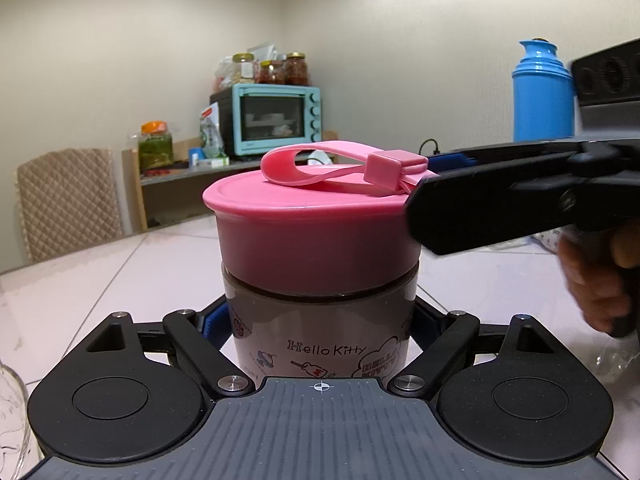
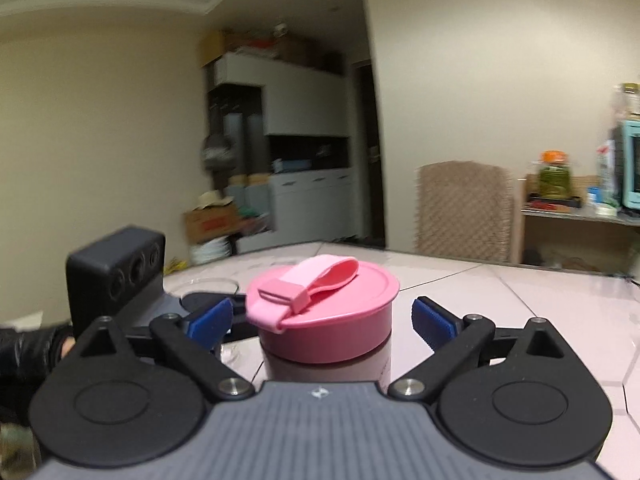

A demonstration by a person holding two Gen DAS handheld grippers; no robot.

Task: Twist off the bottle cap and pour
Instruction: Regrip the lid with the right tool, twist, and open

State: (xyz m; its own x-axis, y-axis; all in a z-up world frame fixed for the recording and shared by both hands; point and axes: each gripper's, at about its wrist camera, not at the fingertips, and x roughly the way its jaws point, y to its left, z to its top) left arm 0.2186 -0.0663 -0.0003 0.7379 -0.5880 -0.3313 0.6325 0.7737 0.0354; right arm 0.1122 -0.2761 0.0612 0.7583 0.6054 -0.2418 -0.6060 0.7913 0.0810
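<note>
A Hello Kitty bottle (image 1: pixel 320 344) with a wide pink screw cap (image 1: pixel 312 240) and a pink strap loop stands upright on the tiled table (image 1: pixel 120 280). My left gripper (image 1: pixel 316 322) is shut on the bottle's body below the cap, blue pads pressed on both sides. My right gripper (image 2: pixel 322 316) stands open around the cap (image 2: pixel 324 320), with a gap between each blue pad (image 2: pixel 434 320) and the cap. In the left wrist view its black fingers (image 1: pixel 480 208) reach in from the right beside the cap. A clear glass (image 2: pixel 210 282) stands behind the left gripper.
A person's hand (image 1: pixel 596 284) holds the right gripper's handle. A blue thermos (image 1: pixel 542 92) stands at the right. A mint oven (image 1: pixel 276 120) with jars sits on a shelf behind, beside a padded chair (image 1: pixel 68 200). Another glass edge (image 1: pixel 12 412) shows at the lower left.
</note>
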